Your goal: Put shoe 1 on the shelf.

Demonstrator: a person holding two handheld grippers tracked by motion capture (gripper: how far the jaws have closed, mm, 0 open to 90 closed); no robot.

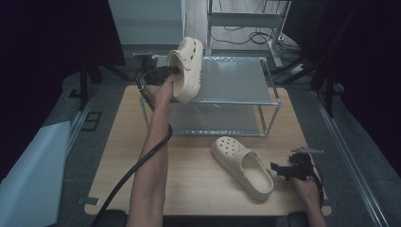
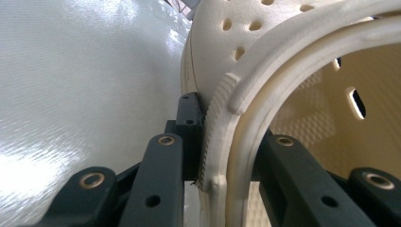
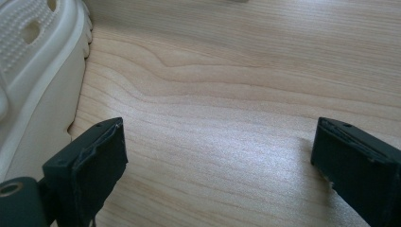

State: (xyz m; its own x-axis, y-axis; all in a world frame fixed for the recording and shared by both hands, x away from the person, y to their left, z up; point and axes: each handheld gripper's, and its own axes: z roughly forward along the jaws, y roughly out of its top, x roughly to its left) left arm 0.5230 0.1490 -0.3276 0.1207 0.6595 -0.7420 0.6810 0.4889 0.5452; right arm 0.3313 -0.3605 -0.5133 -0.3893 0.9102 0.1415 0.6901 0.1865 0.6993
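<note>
1. The left gripper (image 1: 171, 72) is clamped on the rim of the raised clog (image 1: 187, 68), one jaw inside the heel opening and one outside, as the left gripper view shows. The step in hand looks like carrying this shoe to the metal rack (image 1: 236, 78).

2. The raised clog hangs at the rack's upper left corner, over the near-left part of the top shelf and not yet resting on it, as far as the high view tells.

3. It is tipped on edge: its long axis runs steeply up and down, heel opening toward the gripper, ribbed sole facing right toward the rack's middle, toe end low at the rack's front rail.

4. The next move, by this reading, calls for rolling the wrist so the sole turns downward, then lowering the clog flat on the top shelf before the jaws let go.

5. The second clog (image 1: 242, 166) lies on the wooden table (image 1: 198, 189) in front of the rack, sole down, long axis slanting, toe toward the rack, heel toward the table's near-right.

6. The right gripper (image 3: 217, 156) waits with jaws spread wide and nothing between them, just right of that clog's heel.
</note>
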